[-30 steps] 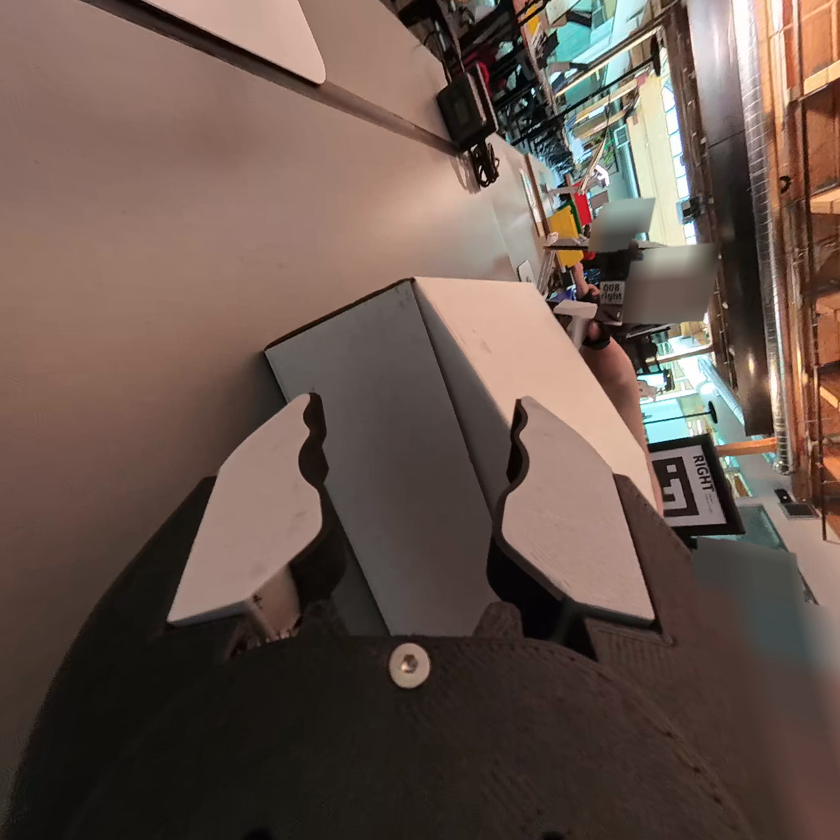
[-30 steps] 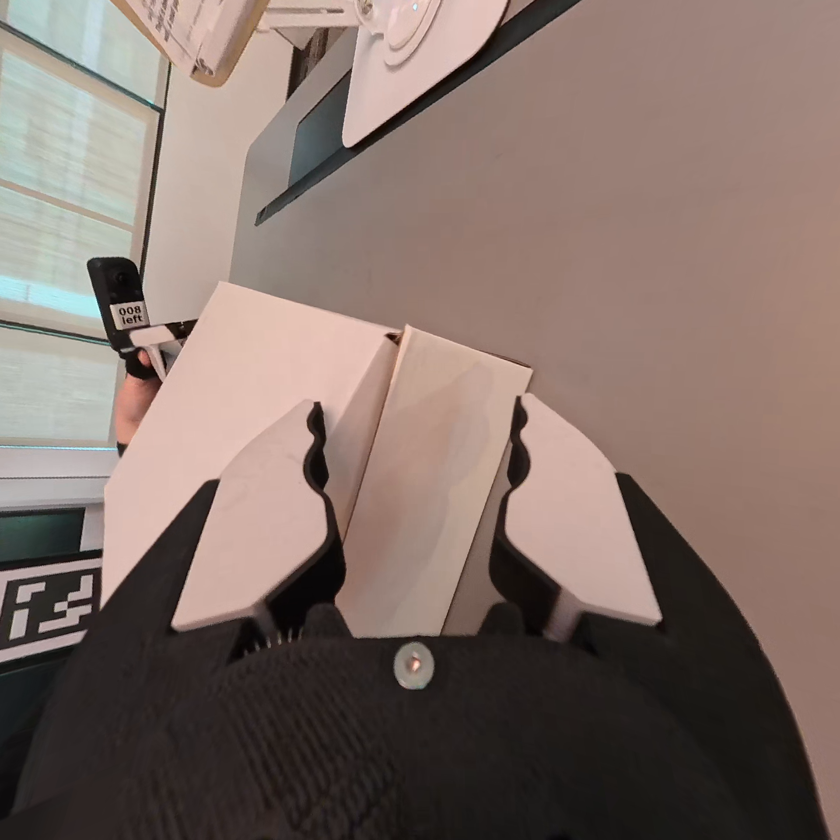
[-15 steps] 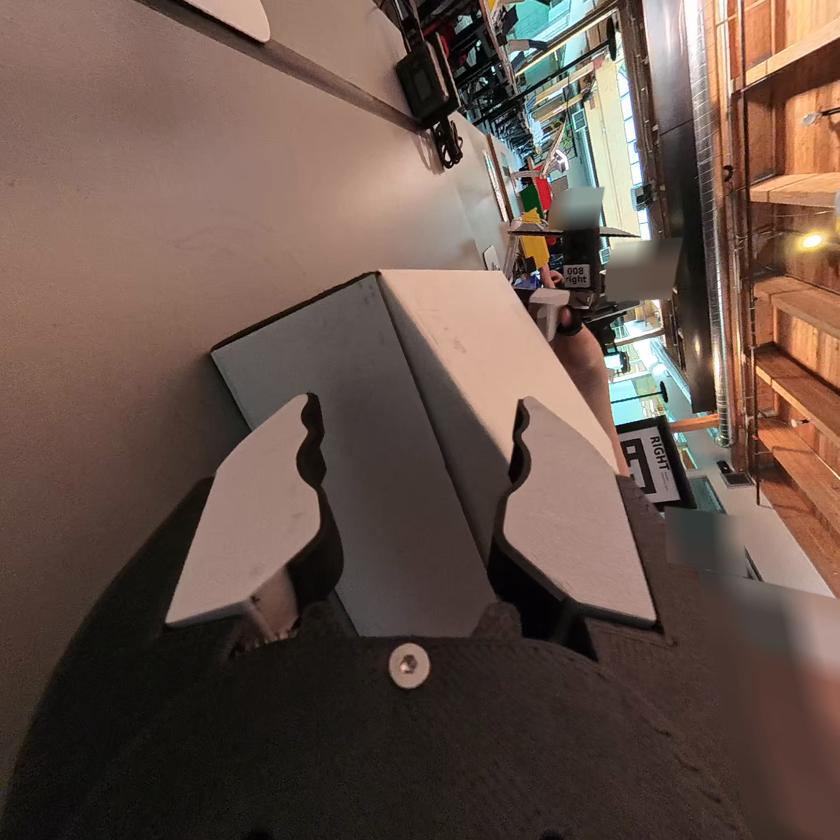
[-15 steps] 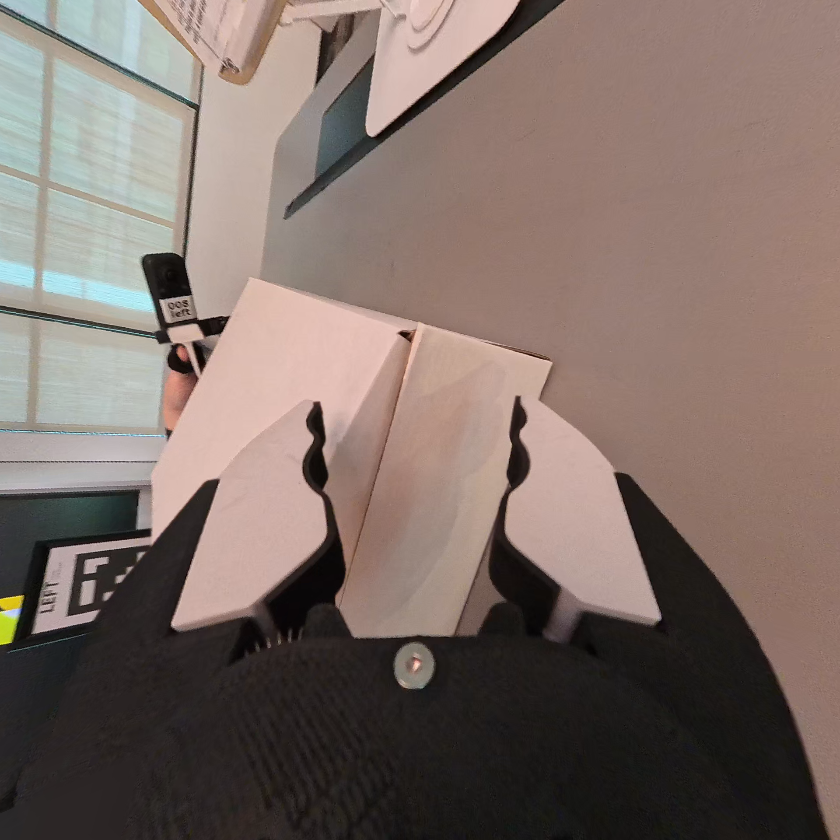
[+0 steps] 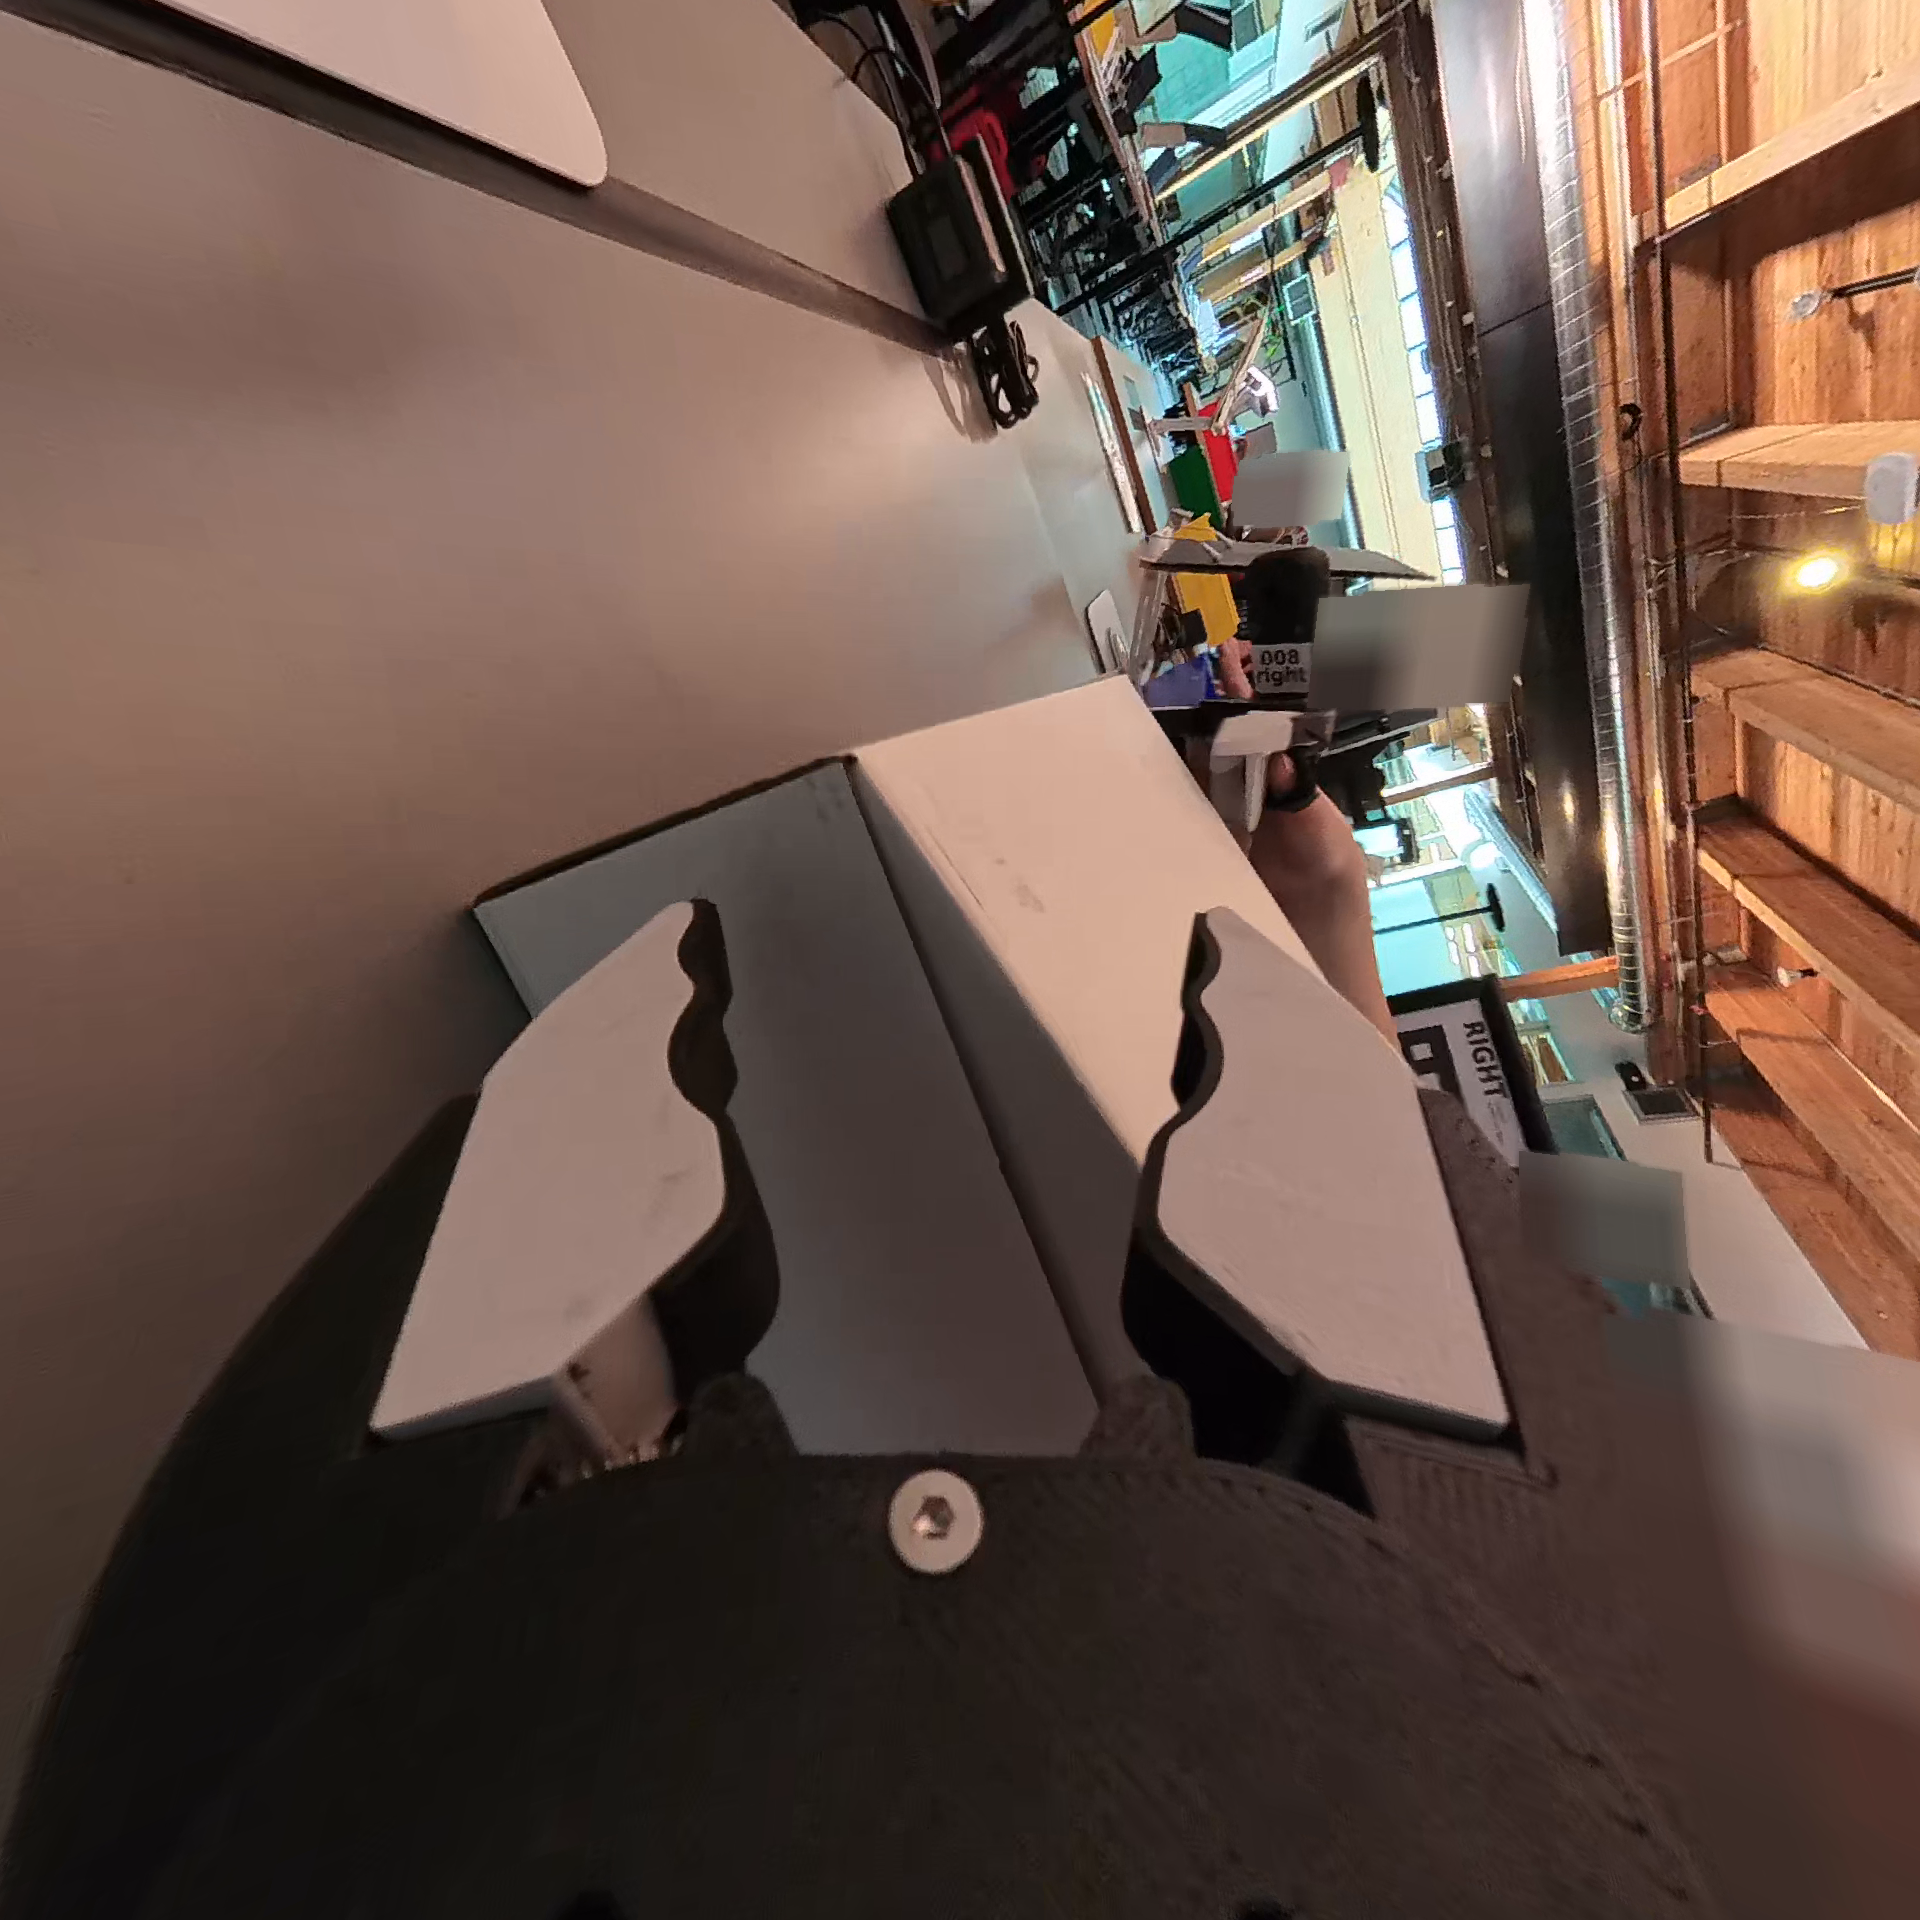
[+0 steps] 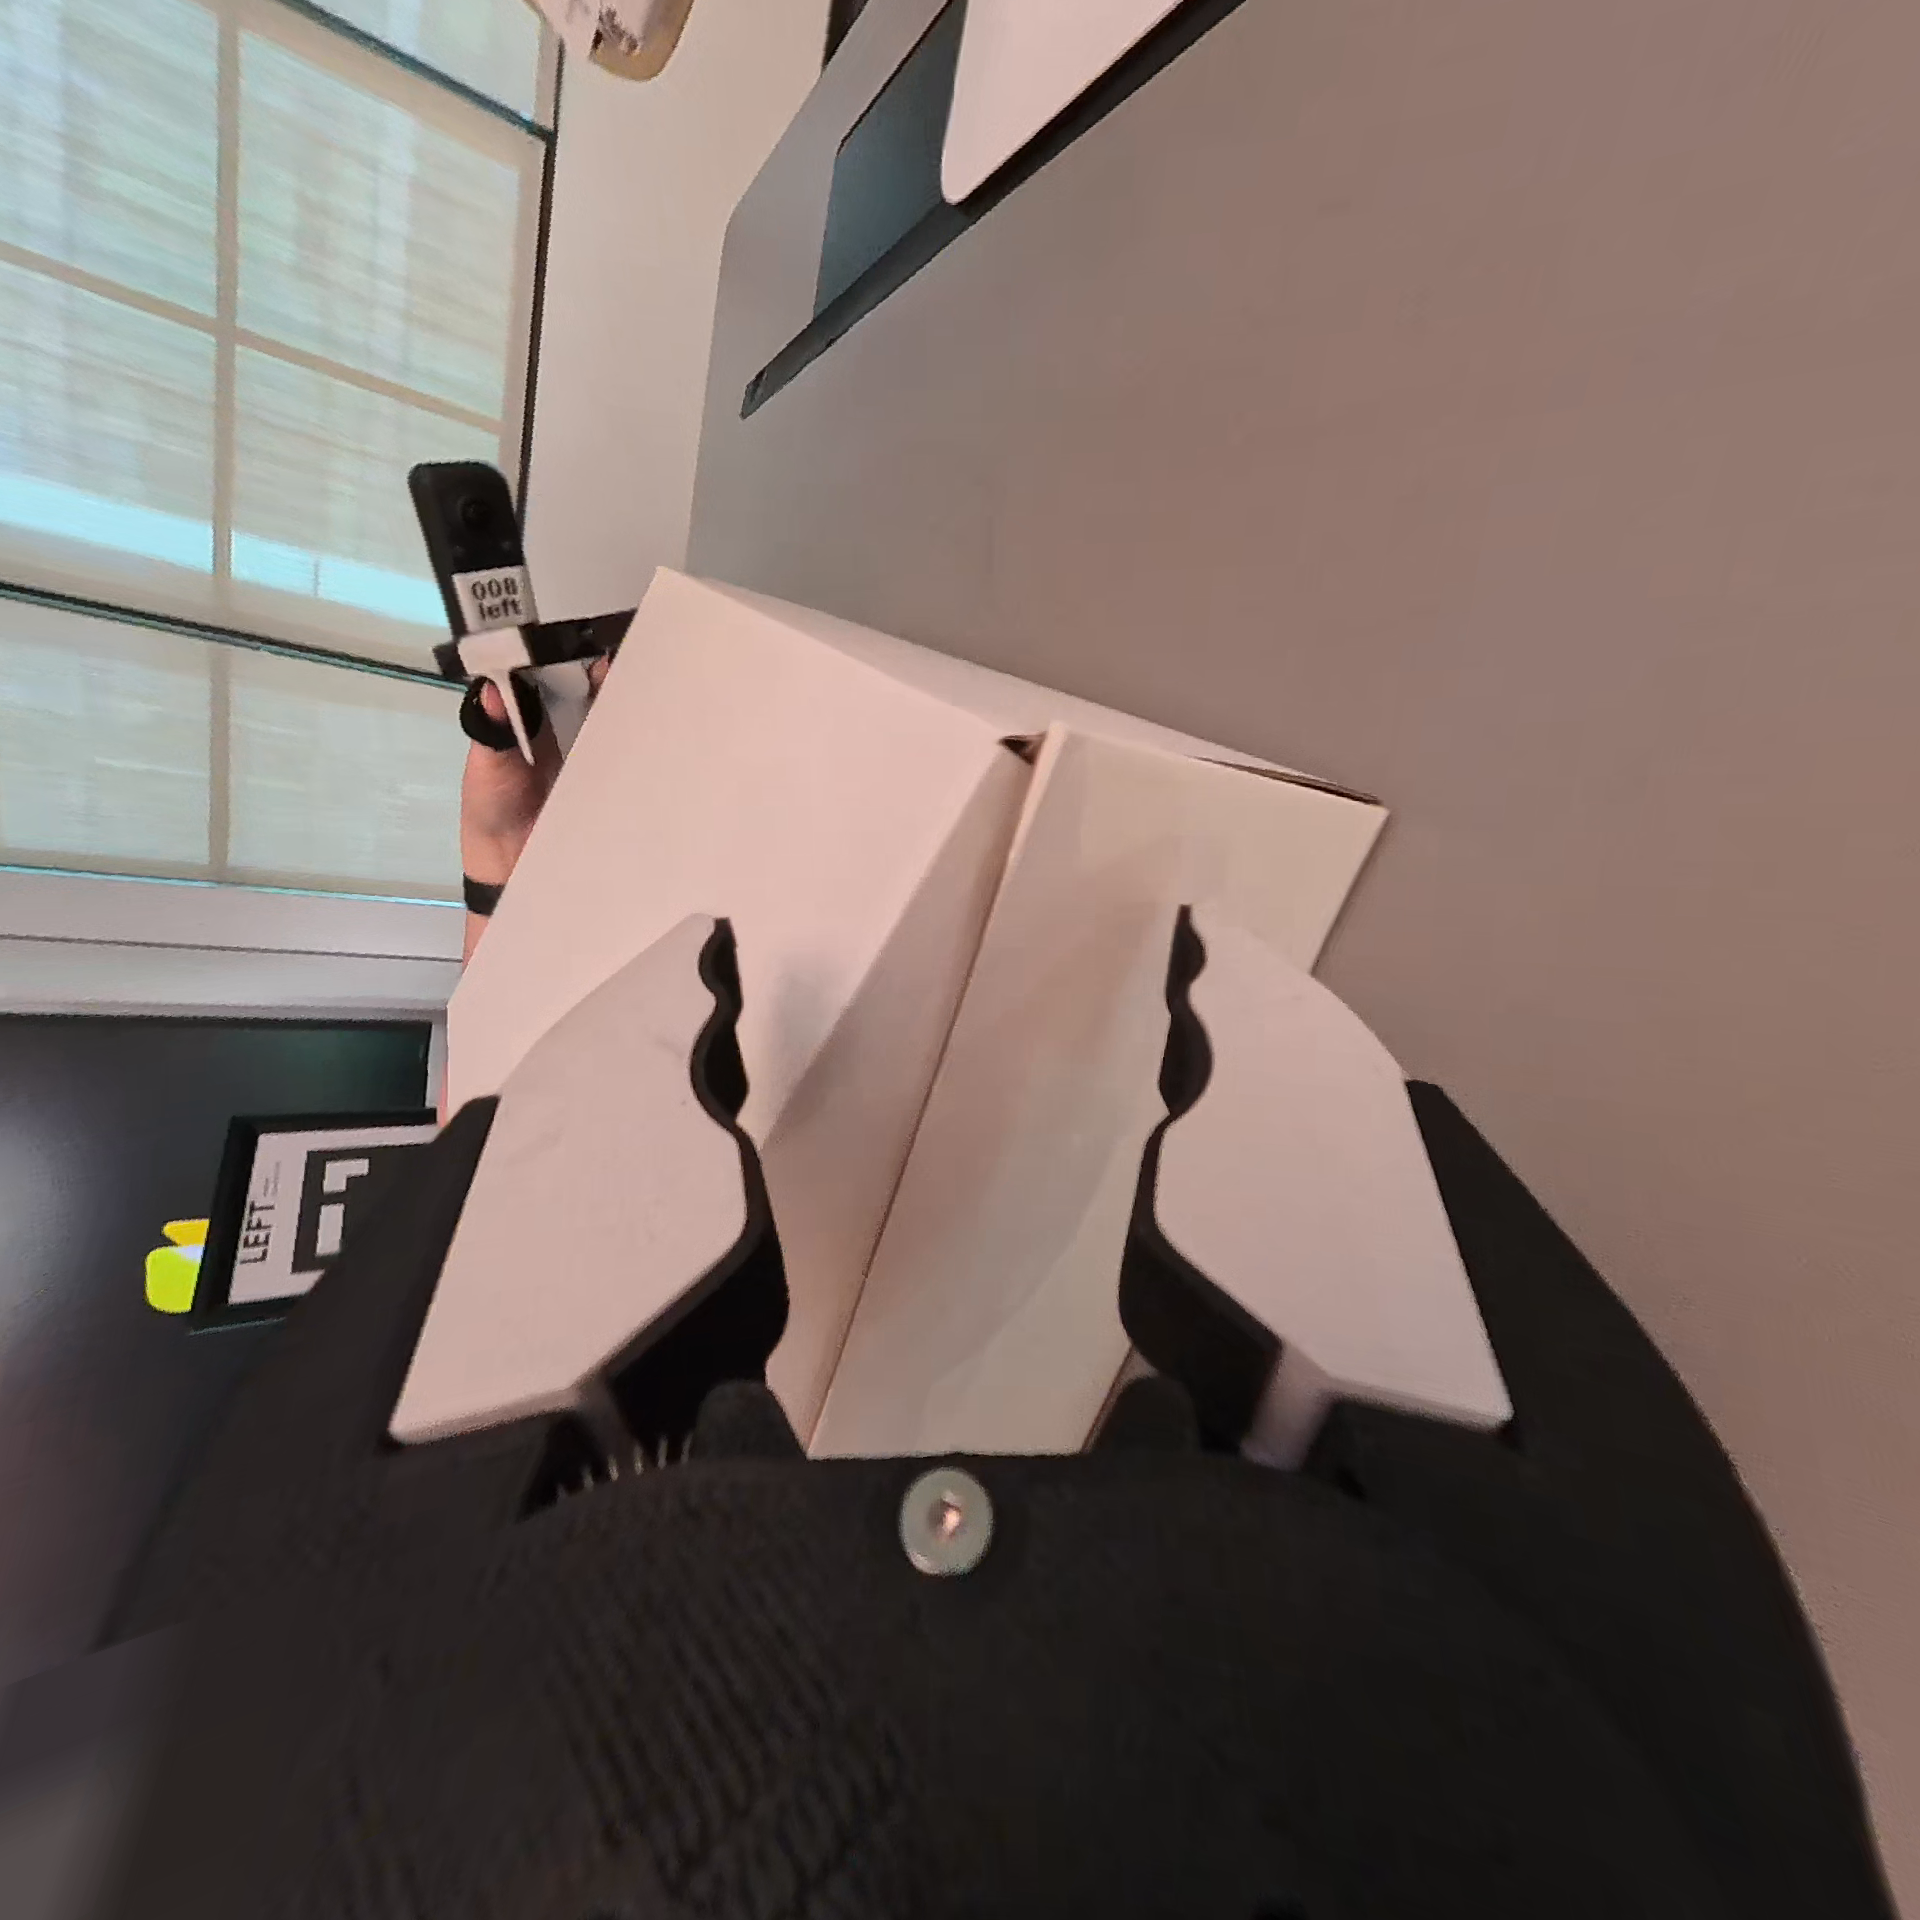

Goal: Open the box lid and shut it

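A white cardboard box (image 5: 1049,914) lies on the grey table (image 5: 416,623). Its lid lies down on it, with a thin seam at the near corner in the right wrist view (image 6: 748,810). My left gripper (image 5: 956,920) is open at one end of the box, its fingers on either side of the box's top edge. My right gripper (image 6: 951,925) is open at the opposite end, straddling the edge in the same way. Neither is closed on the box. Each view shows the other gripper beyond the box's far end: the right one (image 5: 1262,748) and the left one (image 6: 520,665).
A white flat pad (image 5: 457,73) and a dark strip (image 5: 623,208) lie at the table's back. A black device with a cable (image 5: 951,244) sits farther along. A window (image 6: 260,468) is behind the left gripper. Marker cards (image 6: 291,1216) stand near the table's edge.
Both cameras have swung a little, so the box sits differently in each view. Both grippers stay open at the box's ends. The lid looks the same.
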Demonstrator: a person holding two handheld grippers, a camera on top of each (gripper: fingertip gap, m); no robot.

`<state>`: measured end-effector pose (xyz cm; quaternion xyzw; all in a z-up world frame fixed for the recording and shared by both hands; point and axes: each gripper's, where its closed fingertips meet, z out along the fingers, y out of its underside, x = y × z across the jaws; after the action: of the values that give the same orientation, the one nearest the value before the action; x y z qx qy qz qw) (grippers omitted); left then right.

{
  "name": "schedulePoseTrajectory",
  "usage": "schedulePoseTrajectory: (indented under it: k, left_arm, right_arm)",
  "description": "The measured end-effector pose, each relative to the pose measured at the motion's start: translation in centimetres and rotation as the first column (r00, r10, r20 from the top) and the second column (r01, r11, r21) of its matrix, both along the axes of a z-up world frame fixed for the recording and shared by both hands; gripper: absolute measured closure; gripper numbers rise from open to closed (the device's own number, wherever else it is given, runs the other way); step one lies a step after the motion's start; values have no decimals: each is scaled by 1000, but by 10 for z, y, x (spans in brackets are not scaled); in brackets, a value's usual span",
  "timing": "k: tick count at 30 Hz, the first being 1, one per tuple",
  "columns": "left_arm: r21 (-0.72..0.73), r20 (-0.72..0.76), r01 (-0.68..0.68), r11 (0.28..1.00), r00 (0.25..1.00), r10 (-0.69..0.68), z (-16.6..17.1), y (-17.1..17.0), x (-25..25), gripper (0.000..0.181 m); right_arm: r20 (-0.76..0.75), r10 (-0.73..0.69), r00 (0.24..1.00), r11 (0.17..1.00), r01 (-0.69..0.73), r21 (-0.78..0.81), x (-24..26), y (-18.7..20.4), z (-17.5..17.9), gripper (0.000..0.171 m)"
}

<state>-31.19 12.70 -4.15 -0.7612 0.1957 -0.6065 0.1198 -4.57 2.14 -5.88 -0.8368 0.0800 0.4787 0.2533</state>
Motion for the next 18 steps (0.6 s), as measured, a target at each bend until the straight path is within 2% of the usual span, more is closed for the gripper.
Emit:
schedulePoseTrajectory:
  k: [3, 18]
  left_arm:
    - [-41, 59, 30, 999, 998, -28, 6, -4, 4, 97]
    - [-6, -22, 74, 997, 997, -74, -5, -17, 7, 95]
  right_arm:
    - [20, 34, 999, 999, -34, -6, -7, -1, 2, 92]
    - [74, 89, 993, 996, -87, -26, -12, -5, 6, 93]
